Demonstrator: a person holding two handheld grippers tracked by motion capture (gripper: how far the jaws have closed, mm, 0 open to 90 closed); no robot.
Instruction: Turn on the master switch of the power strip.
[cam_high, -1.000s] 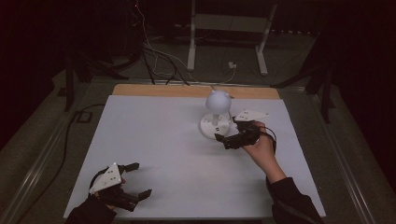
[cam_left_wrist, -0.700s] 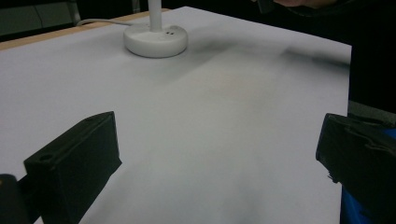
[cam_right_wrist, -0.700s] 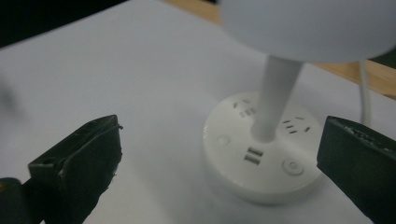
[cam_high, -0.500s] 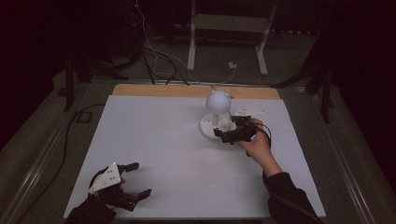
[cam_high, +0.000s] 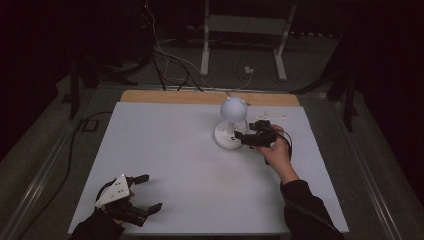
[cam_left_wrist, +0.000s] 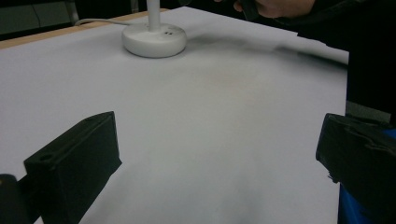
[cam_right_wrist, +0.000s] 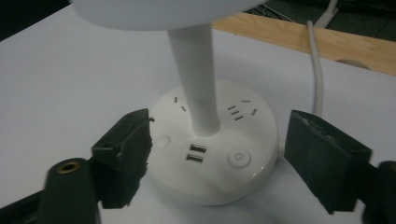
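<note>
Left gripper sits at the near left corner of the table, low over the white sheet, jaws wide apart with nothing between them. The jaws are matte black, blocky, slightly rough at the edges in the left gripper view. A grey three-cornered plate lies on top of the gripper in the high view.

The sheet is smooth, flat, matte white, and covers nearly the whole top. A strip of pale bare wood shows along the far edge.

Right gripper is farther out, right of centre, held level and pointing at the lamp. Its jaws have just been closing. In the right gripper view they stand either side of the lamp base; no pad is seen pressing on it, and a gap shows at the right-hand jaw.

The lamp stands upright on the sheet, right of centre toward the far edge. Base: a low round disc of glossy white plastic, with socket slots, two USB ports and a round power button on top. A straight white stem rises from its middle to a rounded white head. A white cord runs from the base toward the wood strip.
</note>
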